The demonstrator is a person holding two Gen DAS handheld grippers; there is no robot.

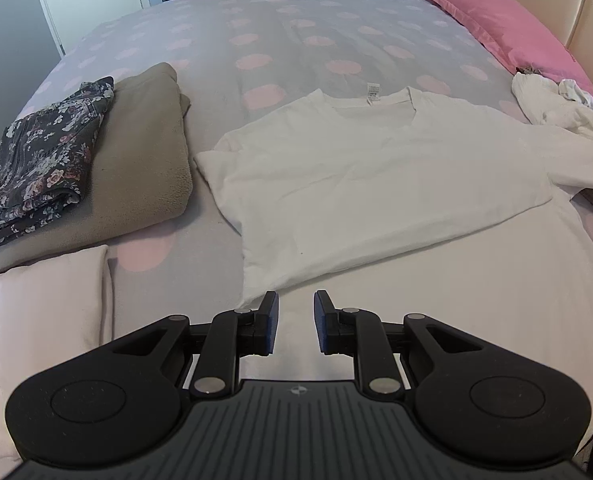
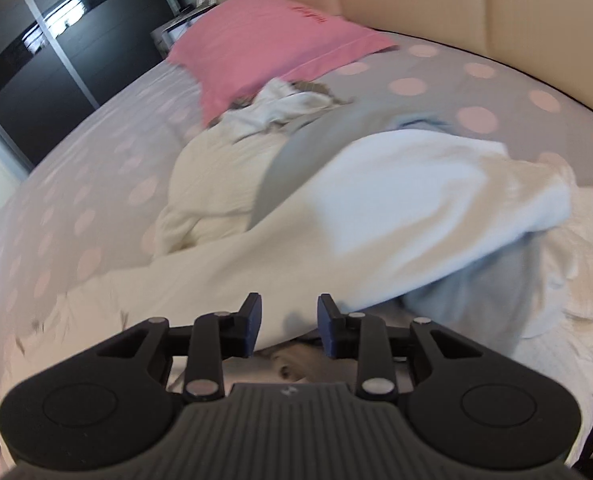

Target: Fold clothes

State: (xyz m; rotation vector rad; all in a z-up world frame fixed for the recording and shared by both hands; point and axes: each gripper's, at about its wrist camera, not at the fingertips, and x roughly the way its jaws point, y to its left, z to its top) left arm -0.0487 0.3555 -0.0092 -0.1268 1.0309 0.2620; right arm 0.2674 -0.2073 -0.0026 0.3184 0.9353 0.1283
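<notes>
- Your left gripper [image 1: 296, 322] hangs released, blue pads apart, just over the near hem of the white T-shirt [image 1: 376, 184].
- Your right gripper [image 2: 289, 326] is likewise spread, empty, above blurred, rumpled pale cloth [image 2: 396, 216].
- The smooth cotton shirt lies flat on the dotted bed [image 1: 256, 32], one sleeve folded in.
- Left of it, a fuzzy olive fold [image 1: 144, 160] carries a floral garment [image 1: 44, 160].
- A pink pillow [image 1: 508, 28] sits far right.

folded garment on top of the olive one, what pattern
Dark grey floral print, small pink and white flowers; clearest in the left wrist view.
</notes>
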